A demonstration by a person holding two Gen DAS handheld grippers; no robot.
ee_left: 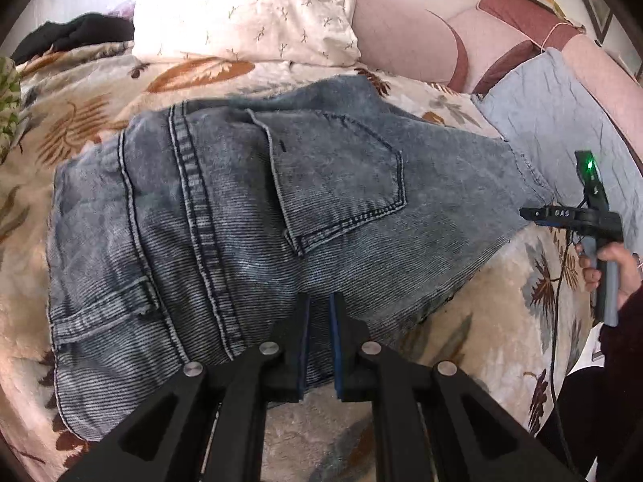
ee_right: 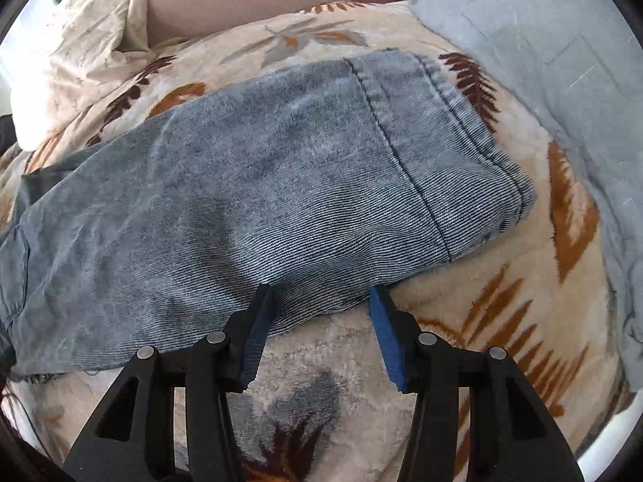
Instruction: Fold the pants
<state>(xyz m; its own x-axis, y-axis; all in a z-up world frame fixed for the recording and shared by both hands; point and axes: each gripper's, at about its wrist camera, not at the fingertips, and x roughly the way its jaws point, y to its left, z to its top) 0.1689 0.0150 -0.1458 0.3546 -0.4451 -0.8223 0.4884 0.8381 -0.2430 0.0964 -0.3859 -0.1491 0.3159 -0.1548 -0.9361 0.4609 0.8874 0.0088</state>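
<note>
Denim pants (ee_left: 249, 217) lie flat across the leaf-print blanket (ee_left: 80, 128) on the bed, filling mid-frame in both views. Left tool (ee_left: 319, 321) is clenched on the pants' near edge, fabric pinched between its pads. Right tool (ee_right: 321, 313) is released, jaws straddling the leg's near edge. White pillow (ee_left: 249, 8) upper centre, grey-blue cloth (ee_left: 562, 120) at right, black garment (ee_left: 72, 34) upper left.
</note>
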